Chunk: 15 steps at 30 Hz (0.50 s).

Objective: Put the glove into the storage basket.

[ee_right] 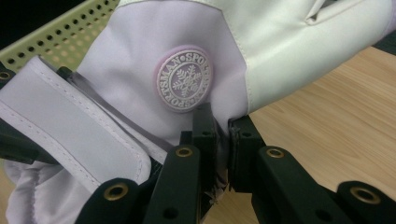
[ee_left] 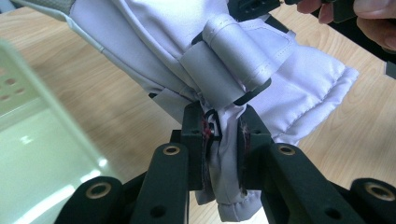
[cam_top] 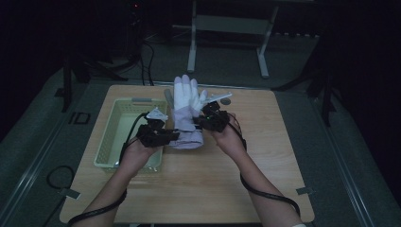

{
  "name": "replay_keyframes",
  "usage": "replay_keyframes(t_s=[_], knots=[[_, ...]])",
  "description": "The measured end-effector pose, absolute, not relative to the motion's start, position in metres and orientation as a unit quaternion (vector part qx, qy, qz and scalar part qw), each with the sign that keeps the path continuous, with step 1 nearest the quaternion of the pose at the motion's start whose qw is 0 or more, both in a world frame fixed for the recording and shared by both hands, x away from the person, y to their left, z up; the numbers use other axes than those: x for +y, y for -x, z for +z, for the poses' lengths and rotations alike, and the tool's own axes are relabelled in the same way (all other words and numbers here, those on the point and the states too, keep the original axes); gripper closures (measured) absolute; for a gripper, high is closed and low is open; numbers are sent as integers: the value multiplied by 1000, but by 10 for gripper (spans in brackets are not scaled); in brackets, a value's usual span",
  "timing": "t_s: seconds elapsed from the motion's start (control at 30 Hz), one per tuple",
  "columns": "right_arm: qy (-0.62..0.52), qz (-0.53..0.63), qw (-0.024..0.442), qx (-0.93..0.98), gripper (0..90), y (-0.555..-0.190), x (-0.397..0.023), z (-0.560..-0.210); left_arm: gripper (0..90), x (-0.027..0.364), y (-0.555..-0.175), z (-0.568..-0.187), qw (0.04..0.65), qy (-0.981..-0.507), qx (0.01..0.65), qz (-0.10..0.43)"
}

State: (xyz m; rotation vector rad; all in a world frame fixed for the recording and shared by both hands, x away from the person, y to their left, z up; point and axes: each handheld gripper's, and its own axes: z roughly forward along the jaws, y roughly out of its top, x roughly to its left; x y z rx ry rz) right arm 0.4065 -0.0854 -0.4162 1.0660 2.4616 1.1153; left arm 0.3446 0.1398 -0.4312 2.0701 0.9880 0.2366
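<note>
A padded white and pale-lilac fabric ski glove (cam_top: pixel 186 109) hung above the wooden desk (cam_top: pixel 265 156), just beside a pale green perforated plastic basket (cam_top: pixel 109 137), held between two hand-held tools. The left tool (ee_left: pixel 220 140) was clamped on the glove's gathered cuff and the right tool (ee_right: pixel 222 130) was pinched shut on fabric below its round snowflake badge (ee_right: pixel 184 79). Soft, light and floppy, the glove looked best taken by thick seams or cuff, since its smooth shell could slip.

Wooden table (cam_top: pixel 198 189) with green basket (cam_top: pixel 109 142)
</note>
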Motion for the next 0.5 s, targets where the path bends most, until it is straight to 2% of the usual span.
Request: replay_keyframes(t_s=[0.5], knots=[[-336,391,101,851,836,-401,-4,-413,768,213,-327,-418,379,-821,413,110]])
